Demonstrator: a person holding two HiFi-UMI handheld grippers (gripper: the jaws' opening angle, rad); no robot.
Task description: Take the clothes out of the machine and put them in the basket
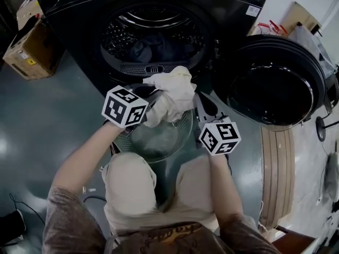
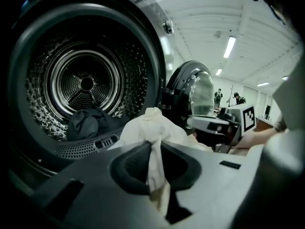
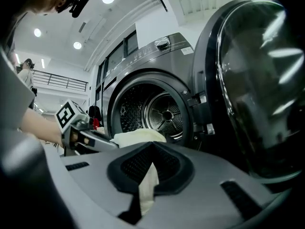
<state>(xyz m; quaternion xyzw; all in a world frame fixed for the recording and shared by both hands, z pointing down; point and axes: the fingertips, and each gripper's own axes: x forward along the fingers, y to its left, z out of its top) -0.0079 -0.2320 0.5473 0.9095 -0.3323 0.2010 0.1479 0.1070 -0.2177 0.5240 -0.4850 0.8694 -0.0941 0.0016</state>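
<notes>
We face the front-loading machine (image 1: 79,30), its door (image 1: 275,83) swung open. The basket (image 1: 186,134) sits below its mouth, a cream garment (image 1: 172,89) hanging over it. Dark clothes (image 1: 151,49) lie in the drum. Our left gripper (image 2: 153,161) and right gripper (image 3: 147,173) each pinch the cream garment between their fingers.

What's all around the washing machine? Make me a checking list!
Surface: grey floor, shiny.
Job's things: cream cloth held at the far edge of the basket; dark clothes lie inside the machine.
Clutter: cardboard box left of the machine.
Grippers: left gripper and right gripper both shut on the cream cloth.
Cables: one thin cable on the floor, lower left.
Surroundings: door hangs open at right.
</notes>
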